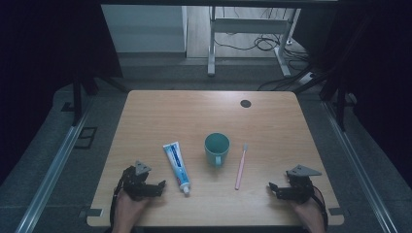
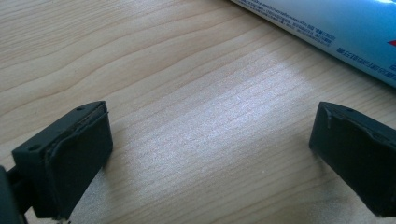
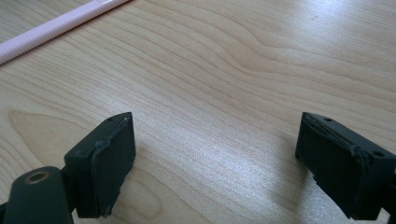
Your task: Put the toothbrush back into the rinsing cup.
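Both grippers rest spread wide near the desk's front edge.
Your left gripper (image 1: 154, 188) sits just beside the toothpaste (image 1: 176, 166), lying front-to-back; your right gripper (image 1: 275, 189) is nearer the toothbrush (image 1: 241, 166).

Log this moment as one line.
left gripper open, empty | right gripper open, empty | toothpaste, cup, toothbrush untouched

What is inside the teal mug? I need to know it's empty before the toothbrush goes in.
The teal mug stands upright; the high view shows only its teal inner wall, and nothing sticks out. The near rim hides part of the bottom.
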`<state>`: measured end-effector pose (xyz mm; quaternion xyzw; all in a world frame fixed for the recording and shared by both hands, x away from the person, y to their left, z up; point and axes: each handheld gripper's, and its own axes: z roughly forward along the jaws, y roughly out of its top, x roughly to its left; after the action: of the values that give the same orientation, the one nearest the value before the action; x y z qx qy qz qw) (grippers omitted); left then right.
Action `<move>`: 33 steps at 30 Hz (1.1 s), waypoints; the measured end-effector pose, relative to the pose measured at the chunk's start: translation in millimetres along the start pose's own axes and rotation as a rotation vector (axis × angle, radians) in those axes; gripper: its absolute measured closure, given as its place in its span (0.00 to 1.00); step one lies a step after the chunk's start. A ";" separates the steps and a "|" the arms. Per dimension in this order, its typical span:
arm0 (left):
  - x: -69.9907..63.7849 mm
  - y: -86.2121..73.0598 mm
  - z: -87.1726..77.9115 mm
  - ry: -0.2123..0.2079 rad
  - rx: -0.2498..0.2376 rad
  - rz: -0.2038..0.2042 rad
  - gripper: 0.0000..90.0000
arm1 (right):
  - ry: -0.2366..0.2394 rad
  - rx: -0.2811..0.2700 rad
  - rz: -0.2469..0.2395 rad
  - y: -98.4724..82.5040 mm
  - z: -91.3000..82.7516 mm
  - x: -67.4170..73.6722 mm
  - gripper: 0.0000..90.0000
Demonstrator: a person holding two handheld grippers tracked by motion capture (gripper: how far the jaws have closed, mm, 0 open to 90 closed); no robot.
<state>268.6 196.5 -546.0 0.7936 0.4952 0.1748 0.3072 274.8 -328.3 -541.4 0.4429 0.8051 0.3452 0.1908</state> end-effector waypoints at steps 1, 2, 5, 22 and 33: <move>0.0 0.1 0.0 0.001 0.000 0.000 0.00 | 0.001 0.001 -0.001 0.0 0.0 0.1 0.13; 0.0 0.1 0.0 0.001 0.000 0.000 0.00 | 0.001 0.001 -0.001 0.0 0.0 0.1 0.13; 0.1 0.1 0.1 -0.001 0.000 -0.001 0.00 | 0.002 0.002 -0.001 0.0 0.0 0.1 0.13; 0.4 0.2 0.2 -0.003 -0.001 0.001 0.00 | 0.018 0.005 -0.014 0.1 0.3 0.4 0.10; 0.4 0.2 0.2 -0.003 -0.001 0.001 0.00 | 0.034 0.003 -0.025 3.0 -2.4 1.9 0.10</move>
<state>269.1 196.8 -546.0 0.7940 0.4944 0.1737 0.3083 274.0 -326.5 -537.6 0.4272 0.8143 0.3491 0.1806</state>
